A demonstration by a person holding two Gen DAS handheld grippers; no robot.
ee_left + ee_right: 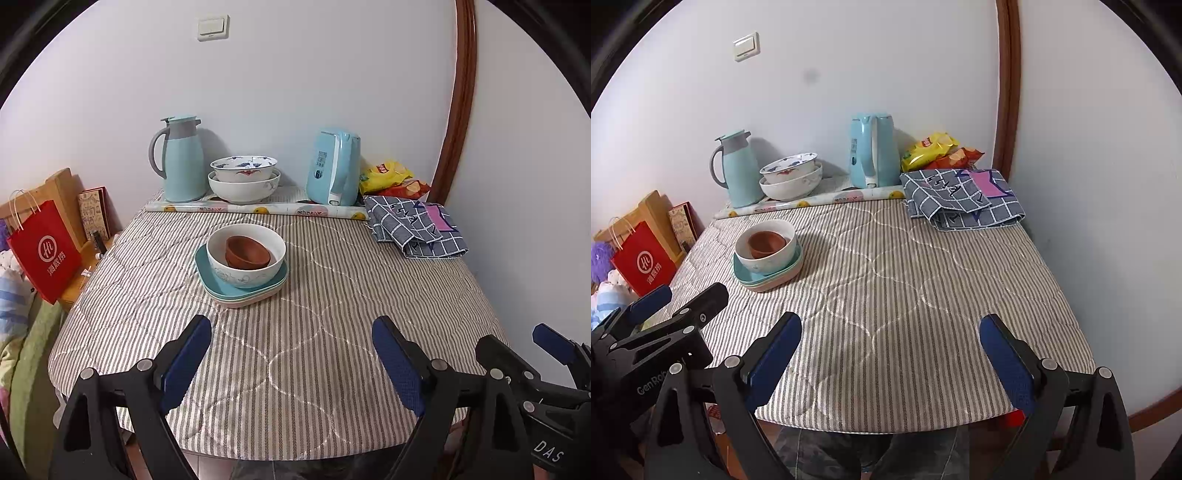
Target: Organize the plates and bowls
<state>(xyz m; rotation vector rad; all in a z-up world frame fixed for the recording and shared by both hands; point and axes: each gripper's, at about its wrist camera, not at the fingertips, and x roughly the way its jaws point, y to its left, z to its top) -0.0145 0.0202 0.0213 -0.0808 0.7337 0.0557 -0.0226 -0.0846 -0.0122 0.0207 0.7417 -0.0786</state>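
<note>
Both grippers are shown held above the near edge of the table, side by side and well apart from the dishes. Left gripper: its blue-padded fingers are spread wide, and nothing is held between them; only striped cloth is seen in the gap. Right gripper: its jaws are likewise spread wide and nothing is gripped. In the left wrist view the right gripper is seen at the lower right edge; in the right wrist view the left gripper is seen at the lower left.

Task items are arranged in two groups. Near the middle of the table, toward its left side, a brown bowl is nested, slightly tilted, inside a white bowl, which is set on a stack of plates; the top plate is teal, and a pale one is visible at the bottom. At the back of the table, against the wall, a patterned bowl is nested in a larger white bowl; both are placed on a fruit-print mat.

On the same mat a light-blue thermos jug is placed just left of the rear bowls, and a light-blue electric kettle is placed to their right. Snack bags are seen beside the kettle in the corner. A folded checked cloth is laid at the far right of the table. A red paper bag is seen off the table's left edge.
</note>
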